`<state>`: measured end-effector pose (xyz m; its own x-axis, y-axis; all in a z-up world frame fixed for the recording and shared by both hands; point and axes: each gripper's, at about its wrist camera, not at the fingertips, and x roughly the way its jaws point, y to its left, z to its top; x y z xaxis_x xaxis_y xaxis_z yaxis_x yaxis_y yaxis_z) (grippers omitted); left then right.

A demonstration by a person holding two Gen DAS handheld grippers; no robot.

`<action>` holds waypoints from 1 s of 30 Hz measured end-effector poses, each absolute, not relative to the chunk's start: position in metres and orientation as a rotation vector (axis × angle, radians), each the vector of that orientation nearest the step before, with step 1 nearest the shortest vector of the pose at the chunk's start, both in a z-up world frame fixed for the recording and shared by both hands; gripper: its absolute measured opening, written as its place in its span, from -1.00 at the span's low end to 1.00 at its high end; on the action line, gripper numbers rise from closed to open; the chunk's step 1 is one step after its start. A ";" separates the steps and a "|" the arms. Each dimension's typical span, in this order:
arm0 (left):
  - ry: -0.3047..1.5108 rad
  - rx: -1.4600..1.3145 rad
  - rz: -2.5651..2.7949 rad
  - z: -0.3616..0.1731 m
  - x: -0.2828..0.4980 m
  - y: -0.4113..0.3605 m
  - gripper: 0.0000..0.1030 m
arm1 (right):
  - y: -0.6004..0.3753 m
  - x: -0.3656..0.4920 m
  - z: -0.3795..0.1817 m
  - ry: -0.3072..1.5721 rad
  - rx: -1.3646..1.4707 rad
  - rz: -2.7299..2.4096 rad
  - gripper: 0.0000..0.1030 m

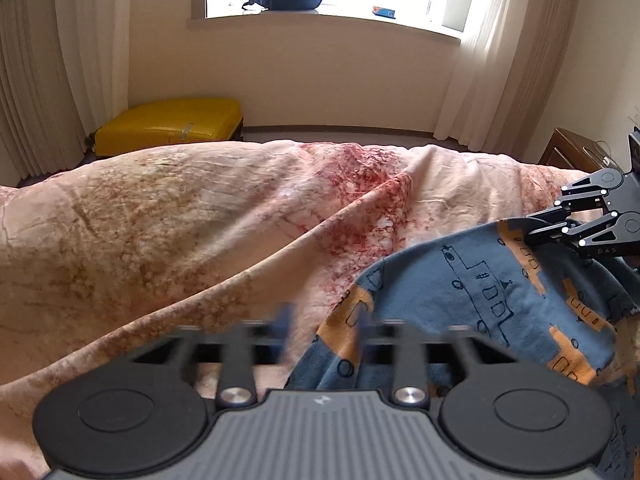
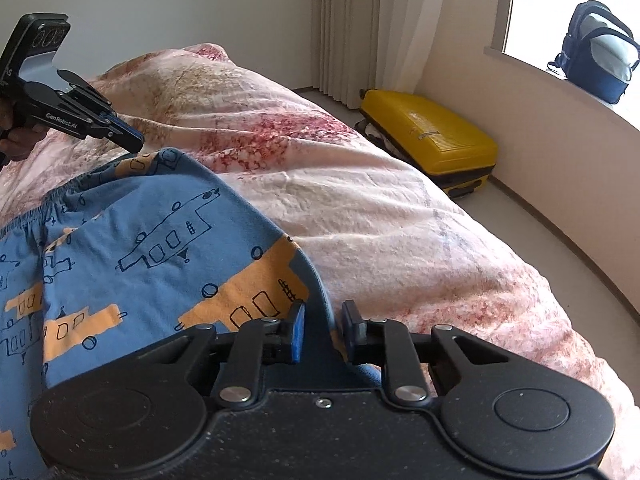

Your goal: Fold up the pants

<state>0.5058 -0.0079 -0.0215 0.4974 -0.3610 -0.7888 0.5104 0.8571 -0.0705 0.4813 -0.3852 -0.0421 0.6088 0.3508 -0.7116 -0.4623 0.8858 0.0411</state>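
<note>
Blue pants (image 2: 132,240) with orange and outlined vehicle prints lie on a pink floral bedspread (image 2: 360,208); they also show in the left wrist view (image 1: 480,292). My right gripper (image 2: 323,332) has its jaws a little apart, with a fold of the pants' edge between them. In the left wrist view it (image 1: 532,232) sits at the pants' far edge. My left gripper (image 1: 324,332) is motion-blurred, jaws apart, at the pants' near edge. In the right wrist view it (image 2: 134,140) hovers just above the waistband corner.
A yellow suitcase (image 2: 432,136) lies on the floor by the wall beyond the bed. A blue backpack (image 2: 596,52) sits on the window sill. Curtains hang on both sides of the window. A wooden nightstand (image 1: 568,152) stands at the right.
</note>
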 end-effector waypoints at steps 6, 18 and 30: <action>0.908 0.247 -0.548 -0.032 0.519 -0.024 0.23 | -0.391 0.480 -0.044 0.776 -0.121 0.478 -0.53; 0.962 0.271 -0.683 -0.039 0.532 -0.046 -0.90 | -0.397 0.481 -0.048 0.781 -0.085 0.493 -0.60; 0.725 0.384 -0.520 -0.005 0.492 -0.058 -0.94 | -0.371 0.454 0.003 0.648 -0.199 0.366 -1.00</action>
<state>0.4921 -0.0584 -0.0049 0.6325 -0.3134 -0.7083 0.5706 0.8069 0.1526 0.4543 -0.3715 0.0025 0.7367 0.2695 -0.6202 -0.3919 0.9176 -0.0668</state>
